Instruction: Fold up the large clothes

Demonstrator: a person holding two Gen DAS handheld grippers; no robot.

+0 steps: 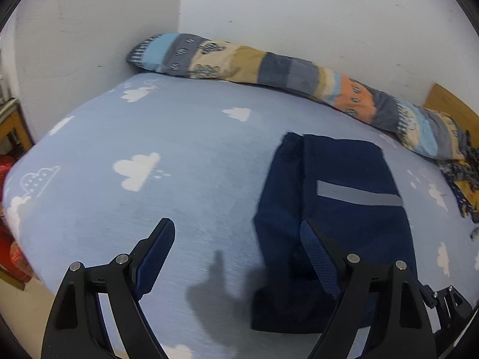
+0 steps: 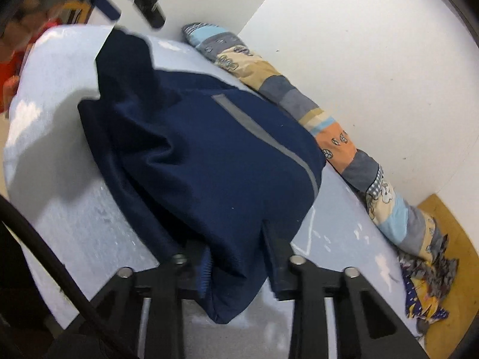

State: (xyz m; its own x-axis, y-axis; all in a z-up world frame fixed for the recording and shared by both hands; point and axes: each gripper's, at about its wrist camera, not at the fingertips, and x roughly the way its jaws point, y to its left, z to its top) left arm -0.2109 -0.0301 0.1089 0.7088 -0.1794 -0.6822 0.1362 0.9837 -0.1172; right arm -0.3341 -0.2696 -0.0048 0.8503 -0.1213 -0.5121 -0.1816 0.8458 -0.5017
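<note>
Navy garment (image 2: 191, 155), no legible writing

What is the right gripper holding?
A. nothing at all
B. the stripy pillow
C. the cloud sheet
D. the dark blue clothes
D. In the right wrist view, the right gripper has its fingers closed around a bunched edge of the dark blue clothes, which lie on the cloud sheet.

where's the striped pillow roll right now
The striped pillow roll lies along the far edge of the bed against the white wall, beyond the navy garment; both wrist views show it.
</note>
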